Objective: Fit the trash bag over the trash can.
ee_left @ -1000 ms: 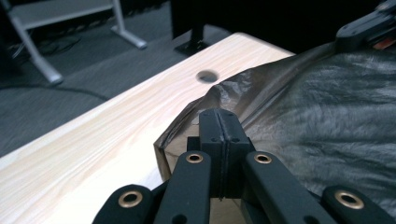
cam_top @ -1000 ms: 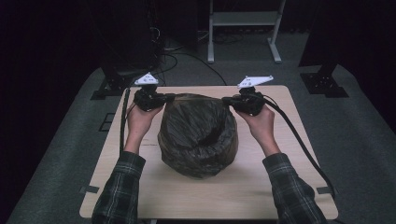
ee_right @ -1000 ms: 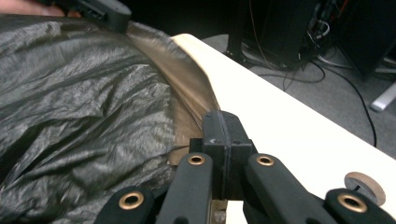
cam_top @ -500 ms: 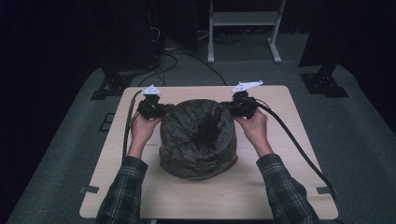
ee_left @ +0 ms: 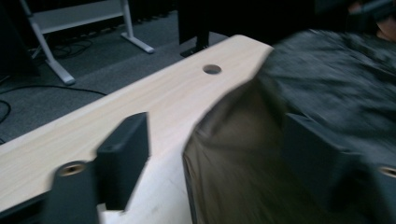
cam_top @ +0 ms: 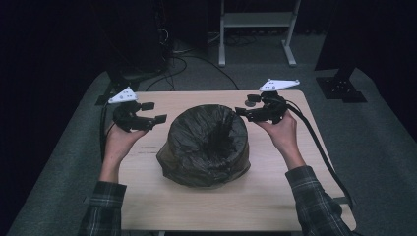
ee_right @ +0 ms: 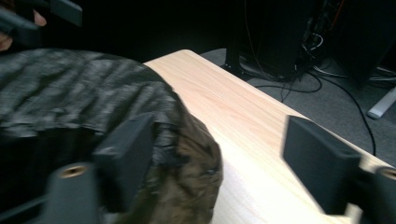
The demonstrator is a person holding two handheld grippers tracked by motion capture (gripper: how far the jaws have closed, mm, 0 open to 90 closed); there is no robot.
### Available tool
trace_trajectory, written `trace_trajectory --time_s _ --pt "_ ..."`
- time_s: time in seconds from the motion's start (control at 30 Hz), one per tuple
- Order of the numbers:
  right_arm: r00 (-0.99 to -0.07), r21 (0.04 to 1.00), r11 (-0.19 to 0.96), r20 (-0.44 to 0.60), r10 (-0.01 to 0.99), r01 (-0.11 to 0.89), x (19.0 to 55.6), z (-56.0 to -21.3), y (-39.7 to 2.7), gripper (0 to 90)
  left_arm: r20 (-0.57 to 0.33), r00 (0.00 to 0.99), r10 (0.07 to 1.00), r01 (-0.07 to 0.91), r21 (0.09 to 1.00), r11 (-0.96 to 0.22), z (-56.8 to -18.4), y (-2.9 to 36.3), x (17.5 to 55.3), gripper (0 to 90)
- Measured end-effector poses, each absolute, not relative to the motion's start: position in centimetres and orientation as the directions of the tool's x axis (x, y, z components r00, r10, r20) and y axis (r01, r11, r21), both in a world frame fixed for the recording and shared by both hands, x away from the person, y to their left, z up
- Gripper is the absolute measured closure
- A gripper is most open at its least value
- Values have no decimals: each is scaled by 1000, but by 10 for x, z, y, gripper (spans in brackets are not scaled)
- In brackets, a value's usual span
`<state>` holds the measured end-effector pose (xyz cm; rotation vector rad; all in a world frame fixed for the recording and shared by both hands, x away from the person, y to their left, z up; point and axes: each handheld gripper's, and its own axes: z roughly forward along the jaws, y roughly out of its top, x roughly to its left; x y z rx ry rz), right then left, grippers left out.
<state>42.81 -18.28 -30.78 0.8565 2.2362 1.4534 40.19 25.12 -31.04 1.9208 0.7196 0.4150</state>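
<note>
From the high view, the black bag (cam_top: 209, 145), lining a bin on the table (cam_top: 275, 196), is judged light, soft and slippery, best pinched at its rolled rim; it is flanked by the left gripper (cam_top: 155, 112) and right gripper (cam_top: 244, 105), whose jaws have just been opening and are held released with nothing between them. In the left gripper view, the bag (ee_left: 280, 130) is seen just beyond the spread jaws, toward the right one. In the right gripper view, the bag (ee_right: 116, 116) is seen beside the left jaw, with both hands held level, jaws turned inward.

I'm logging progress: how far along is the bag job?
Done: the bag stands on the table, mouth spread. In hand: nothing; the left gripper and right gripper have just opened and sit beside it. Left: perhaps backing the hands off.
</note>
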Motion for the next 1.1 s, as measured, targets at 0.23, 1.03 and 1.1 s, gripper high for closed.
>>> trace_trajectory --time_s 0.23,1.03,1.1 --pt "-823 911 326 24 568 252 411 -298 -183 111 4 797 604 293 872 -392 -324 261 359 24" --pt "-938 788 592 -53 343 172 388 -295 -146 0 32 876 482 332 686 -648 -452 250 297 0" --pt "-945 768 617 -48 323 172 388 -296 -141 0 31 875 484 336 680 -652 -457 250 297 0"
